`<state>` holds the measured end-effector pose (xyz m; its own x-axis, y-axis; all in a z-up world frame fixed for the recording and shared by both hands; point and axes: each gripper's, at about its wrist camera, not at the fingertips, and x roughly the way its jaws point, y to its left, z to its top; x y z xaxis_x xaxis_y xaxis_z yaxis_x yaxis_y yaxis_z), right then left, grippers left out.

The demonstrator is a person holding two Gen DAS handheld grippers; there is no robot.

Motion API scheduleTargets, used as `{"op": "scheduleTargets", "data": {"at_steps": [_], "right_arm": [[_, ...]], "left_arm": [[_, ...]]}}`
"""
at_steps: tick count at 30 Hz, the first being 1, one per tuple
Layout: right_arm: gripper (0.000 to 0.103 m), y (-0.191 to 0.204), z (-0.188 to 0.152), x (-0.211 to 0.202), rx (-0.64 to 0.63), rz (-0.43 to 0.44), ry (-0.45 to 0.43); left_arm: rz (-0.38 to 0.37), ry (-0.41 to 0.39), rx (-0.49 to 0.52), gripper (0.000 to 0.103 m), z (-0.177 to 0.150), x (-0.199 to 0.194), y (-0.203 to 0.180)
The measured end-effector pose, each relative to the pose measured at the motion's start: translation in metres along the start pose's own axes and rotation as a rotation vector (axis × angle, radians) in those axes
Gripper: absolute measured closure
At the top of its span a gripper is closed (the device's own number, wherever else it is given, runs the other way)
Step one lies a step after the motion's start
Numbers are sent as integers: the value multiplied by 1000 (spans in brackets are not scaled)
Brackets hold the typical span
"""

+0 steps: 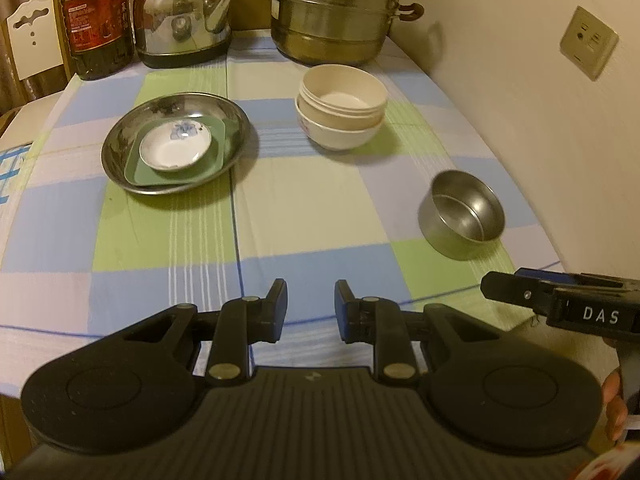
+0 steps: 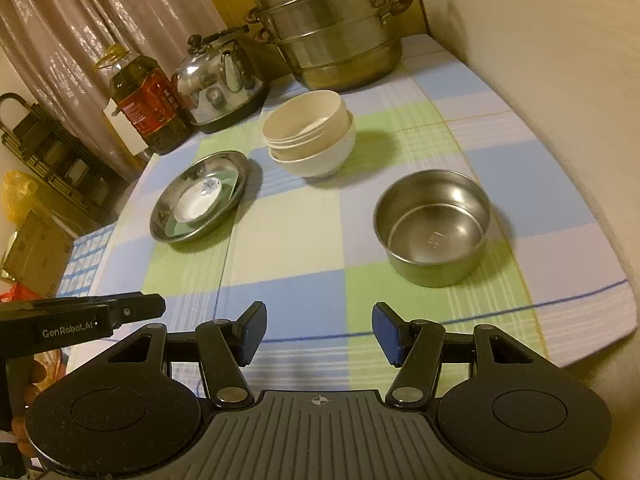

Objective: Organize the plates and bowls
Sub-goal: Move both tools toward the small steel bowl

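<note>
the steel bowl (image 2: 433, 226) sits alone, ahead and slightly right of the empty, released right gripper (image 2: 319, 332), nearer than the likewise released left gripper (image 1: 311, 309).

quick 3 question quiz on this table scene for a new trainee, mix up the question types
1. True or false: the steel bowl sits nested in the stacked bowls.
2. Multiple choice: what lies directly under the small white dish? A) the green plate B) the checked cloth C) the kettle
3. Fill in: both the left tool and the right tool are ____ and hold nothing.

Key: 1 false, it stands alone, apart from the stack. 2 A, with the steel plate beneath both. 3 open.
</note>
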<state>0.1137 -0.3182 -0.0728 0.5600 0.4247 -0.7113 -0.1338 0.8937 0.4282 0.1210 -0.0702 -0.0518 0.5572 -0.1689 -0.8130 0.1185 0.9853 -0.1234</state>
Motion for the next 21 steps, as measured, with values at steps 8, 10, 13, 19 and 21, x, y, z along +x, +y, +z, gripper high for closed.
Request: {"op": "scheduleTargets", "data": {"at_steps": [8, 10, 13, 19, 21], "right_arm": [[44, -10, -13, -18, 2, -5, -8], [44, -11, -15, -21, 2, -6, -10], [44, -14, -18, -23, 2, -10, -8], [42, -18, -24, -27, 15, -4, -15], [38, -19, -24, -27, 25, -8, -18]], "left_arm": [[-5, -3, 15, 81, -17, -10, -18], [-7, -1, 16, 81, -20, -11, -22], [-9, -2, 18, 81, -23, -12, -25], [-3, 4, 29, 81, -25, -11, -29], [-2, 8, 31, 81, -25, -10, -30]]}}
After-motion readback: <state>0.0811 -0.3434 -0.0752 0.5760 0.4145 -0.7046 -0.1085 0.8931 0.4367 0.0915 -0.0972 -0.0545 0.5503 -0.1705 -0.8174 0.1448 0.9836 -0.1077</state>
